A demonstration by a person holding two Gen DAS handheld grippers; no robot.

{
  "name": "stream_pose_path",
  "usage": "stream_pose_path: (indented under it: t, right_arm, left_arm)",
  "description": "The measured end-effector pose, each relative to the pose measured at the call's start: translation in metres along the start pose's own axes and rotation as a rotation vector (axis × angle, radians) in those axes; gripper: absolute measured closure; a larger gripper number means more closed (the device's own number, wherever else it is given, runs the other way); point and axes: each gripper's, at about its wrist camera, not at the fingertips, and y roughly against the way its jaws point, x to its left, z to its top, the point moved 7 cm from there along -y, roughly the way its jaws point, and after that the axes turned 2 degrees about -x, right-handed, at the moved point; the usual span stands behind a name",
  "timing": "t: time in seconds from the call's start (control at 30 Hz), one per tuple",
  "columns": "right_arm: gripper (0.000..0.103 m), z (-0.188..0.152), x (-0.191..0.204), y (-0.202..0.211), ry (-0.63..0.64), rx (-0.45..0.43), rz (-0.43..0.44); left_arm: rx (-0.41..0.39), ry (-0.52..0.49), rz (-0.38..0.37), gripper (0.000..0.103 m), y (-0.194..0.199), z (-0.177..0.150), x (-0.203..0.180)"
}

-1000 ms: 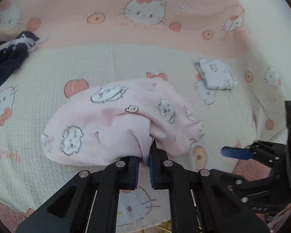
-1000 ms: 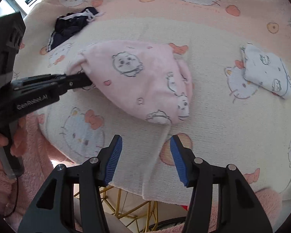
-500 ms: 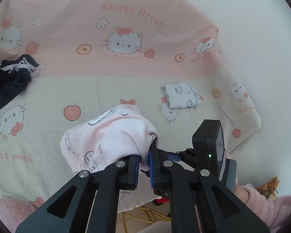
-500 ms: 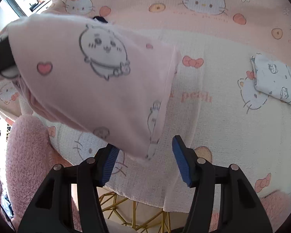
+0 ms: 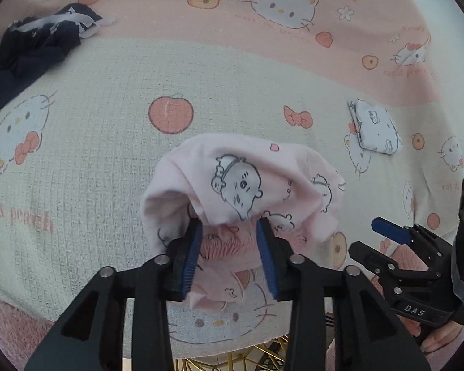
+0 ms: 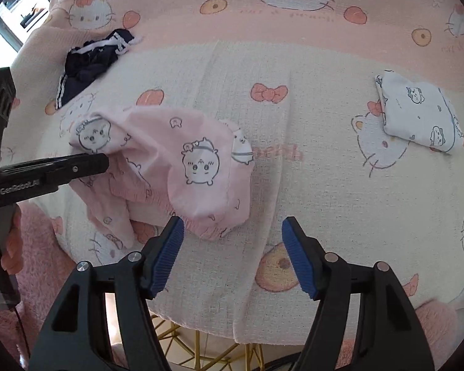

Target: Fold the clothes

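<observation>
Lying on the cat-and-peach blanket (image 6: 309, 191), a dark navy garment (image 6: 89, 61) sits far left and a folded white printed piece (image 6: 417, 114) far right, both well apart from the work. The pink garment (image 6: 182, 167), printed with small cartoon animals, is bunched in a rumpled heap near the blanket's front edge. The left gripper (image 5: 229, 241) is opening, cloth between its fingers, pads off it. The right gripper (image 6: 232, 253) is opening with nothing between its fingers, just in front of the heap.
</observation>
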Motion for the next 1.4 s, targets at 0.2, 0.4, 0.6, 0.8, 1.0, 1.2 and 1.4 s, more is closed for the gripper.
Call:
stream_pose_path:
  t: [0.2, 0.4, 0.6, 0.8, 1.0, 1.2, 1.4]
  right_arm:
    - [0.03, -0.011, 0.006, -0.049, 0.001, 0.094, -0.047]
    - [0.03, -0.015, -0.004, -0.07, -0.05, 0.117, -0.071]
    - [0.016, -0.006, 0.006, -0.072, -0.127, 0.072, 0.109]
    - [0.083, 0.001, 0.013, -0.069, -0.126, 0.048, 0.155]
    - [0.089, 0.018, 0.029, -0.01, -0.113, -0.083, 0.244]
    - [0.092, 0.039, 0.037, 0.076, -0.156, -0.234, 0.354]
    - [0.092, 0.043, 0.034, 0.127, -0.148, -0.324, 0.365]
  left_arm:
    - [0.034, -0.136, -0.033, 0.054, -0.009, -0.028, -0.03]
    - [0.053, -0.103, 0.112, 0.054, -0.044, -0.025, -0.01]
    - [-0.025, -0.006, 0.16, 0.054, -0.037, -0.019, 0.013]
    - [-0.002, 0.011, 0.121, 0.054, -0.036, -0.024, 0.014]
    - [-0.008, 0.026, 0.077, 0.054, -0.028, -0.031, 0.008]
    - [-0.023, 0.004, 0.019, 0.054, -0.018, -0.039, -0.01]
    - [-0.073, -0.006, -0.164, 0.054, -0.007, -0.033, -0.052]
